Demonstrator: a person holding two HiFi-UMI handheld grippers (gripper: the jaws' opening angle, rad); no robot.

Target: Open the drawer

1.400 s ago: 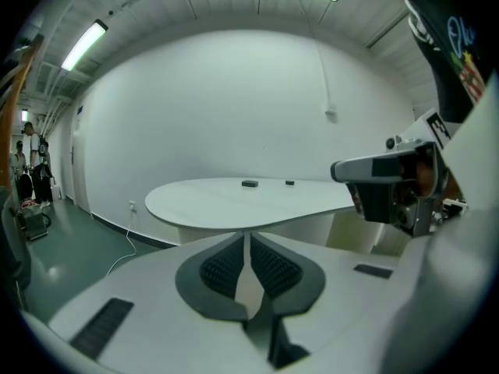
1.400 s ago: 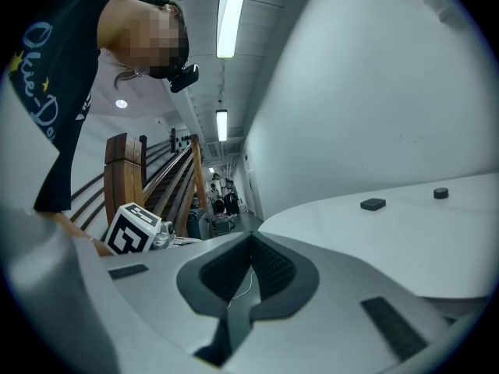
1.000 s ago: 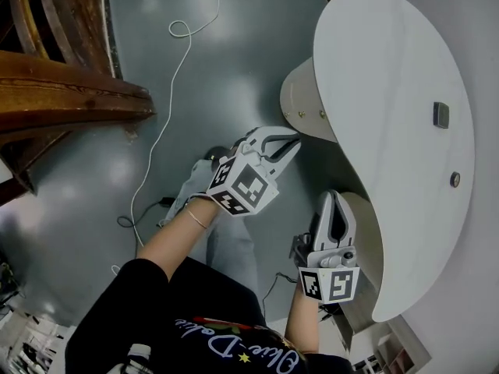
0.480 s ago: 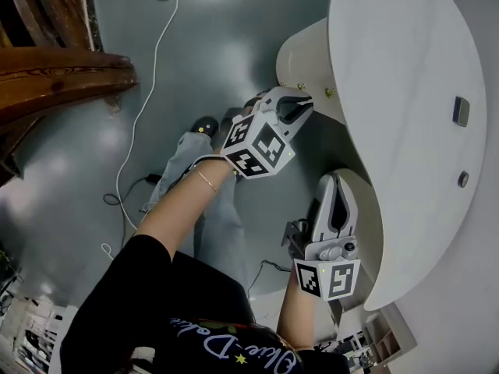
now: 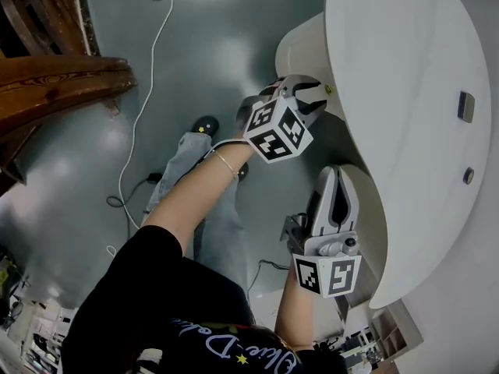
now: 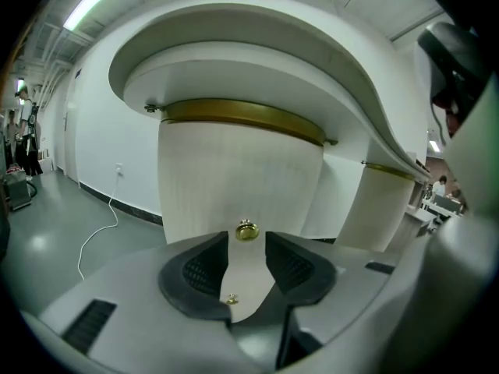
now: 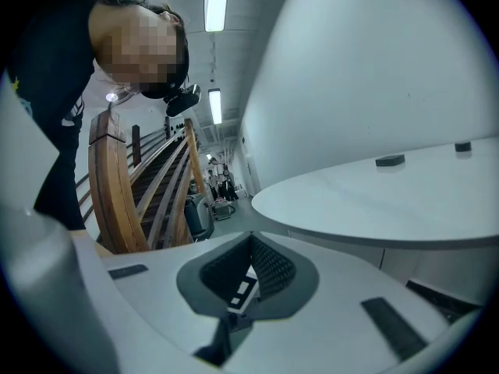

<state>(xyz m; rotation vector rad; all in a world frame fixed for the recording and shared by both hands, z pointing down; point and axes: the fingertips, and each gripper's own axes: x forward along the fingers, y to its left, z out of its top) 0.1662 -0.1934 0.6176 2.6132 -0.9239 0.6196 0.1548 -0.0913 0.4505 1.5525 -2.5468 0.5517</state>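
Drawer [image 6: 234,178] sits in the rounded cream pedestal under the white table [image 5: 405,92], below a brass band [image 6: 242,119]. Its curved front stands upright, taller than wide, and faces the left gripper [image 5: 318,96] squarely. A brass knob [image 6: 247,231] sticks out of the front towards the gripper, and a smaller knob [image 6: 231,298] shows lower down on the same upright line.

The person's left arm is stretched forward from the body with the forearm bare. It carries the left gripper up to the pedestal, aimed at the front and tilted slightly downward. Its fingers [image 6: 204,271] have just been opening and now stand apart. The upper knob shows in the gap right at their tips, and neither pad presses on it.

The right gripper [image 5: 337,174] is held close to the body, beside the table's edge and a second pedestal. It points roughly level, its fingers are clenched together at the tips, and they grasp nothing.
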